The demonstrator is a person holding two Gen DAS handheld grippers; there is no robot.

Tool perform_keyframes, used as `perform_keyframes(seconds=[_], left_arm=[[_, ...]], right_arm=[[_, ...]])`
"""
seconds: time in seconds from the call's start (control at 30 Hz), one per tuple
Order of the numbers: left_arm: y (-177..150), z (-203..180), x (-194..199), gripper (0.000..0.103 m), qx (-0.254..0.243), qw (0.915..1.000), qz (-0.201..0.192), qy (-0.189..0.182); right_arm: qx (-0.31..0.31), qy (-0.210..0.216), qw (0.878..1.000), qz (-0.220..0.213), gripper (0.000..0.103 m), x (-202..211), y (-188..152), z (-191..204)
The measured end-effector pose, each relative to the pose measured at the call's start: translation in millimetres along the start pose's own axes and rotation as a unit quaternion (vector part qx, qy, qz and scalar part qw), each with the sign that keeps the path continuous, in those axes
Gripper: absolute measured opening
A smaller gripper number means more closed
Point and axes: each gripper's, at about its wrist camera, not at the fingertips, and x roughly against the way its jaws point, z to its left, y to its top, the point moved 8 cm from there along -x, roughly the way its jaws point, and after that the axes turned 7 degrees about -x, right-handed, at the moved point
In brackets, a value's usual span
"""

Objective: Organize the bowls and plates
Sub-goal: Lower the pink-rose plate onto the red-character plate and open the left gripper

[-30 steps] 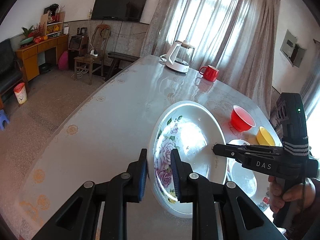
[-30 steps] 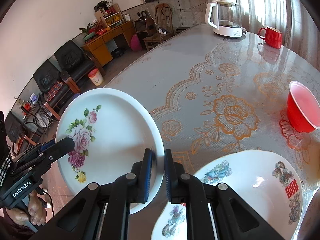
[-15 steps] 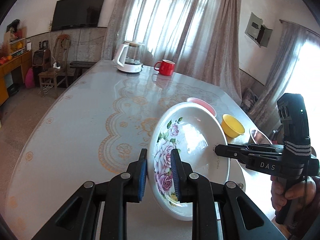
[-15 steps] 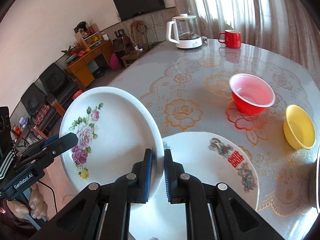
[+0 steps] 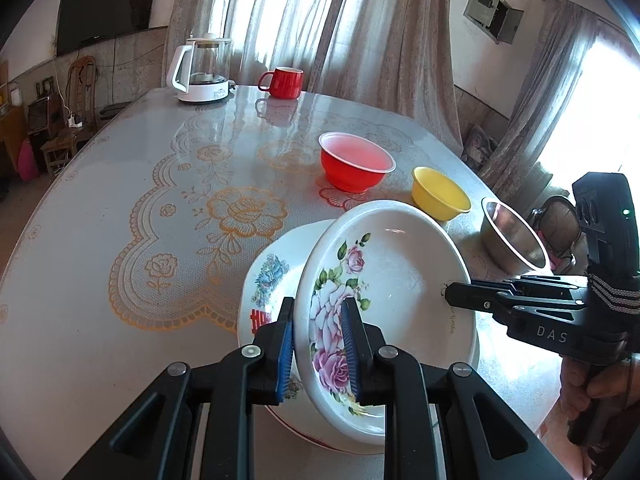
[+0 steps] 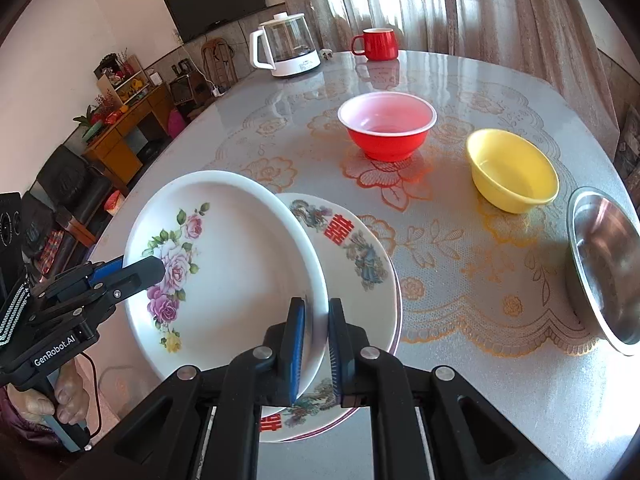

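The rose-patterned plate [image 5: 384, 280] hangs tilted at lower centre of both views, directly over the dragon-patterned plate [image 6: 356, 248] lying on the table [image 5: 100, 208], apparently for stacking. The left gripper [image 5: 318, 344] and right gripper [image 6: 316, 344] each clamp opposite rims, sharing its weight. Red bowl [image 6: 386, 124], yellow bowl [image 6: 512, 176] and steel bowl [image 6: 604, 268] wait at right.

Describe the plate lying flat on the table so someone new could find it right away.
Start at the round table with the lace-pattern cover. Near its front edge, a plate lies partly under the rose dish the tongs hold. It alone bears a red double-happiness character and blue-green figures.
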Motion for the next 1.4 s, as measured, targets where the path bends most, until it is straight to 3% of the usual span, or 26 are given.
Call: perform_keyframes(seconds=[0.43, 0.63, 1.07, 1.23, 1.4], left_arm=[[-12, 6, -25, 0.022, 0.009, 0.9991, 0.029, 0.029], [-10, 12, -27, 0.022, 0.014, 0.9987, 0.023, 0.042], [-13, 12, -21, 0.022, 0.010, 0.9989, 0.019, 0.043], [-13, 12, -14, 0.023, 0.010, 0.9991, 0.011, 0.040], [-14, 10, -7, 0.023, 0.009, 0.9993, 0.005, 0.037]], right_arm=[[0.031, -0.021, 0.999, 0.015, 0.010, -17, -7, -8], [0.049, -0.041, 0.998, -0.002, 0.010, -22, 3, -5], [0.043, -0.037, 0.998, 0.008, 0.010, -26, 1, -3], [0.046, -0.055, 0.997, 0.002, 0.023, -21, -1, 0], [0.035, -0.056, 0.998, 0.000, 0.024, -17, -5, -3]])
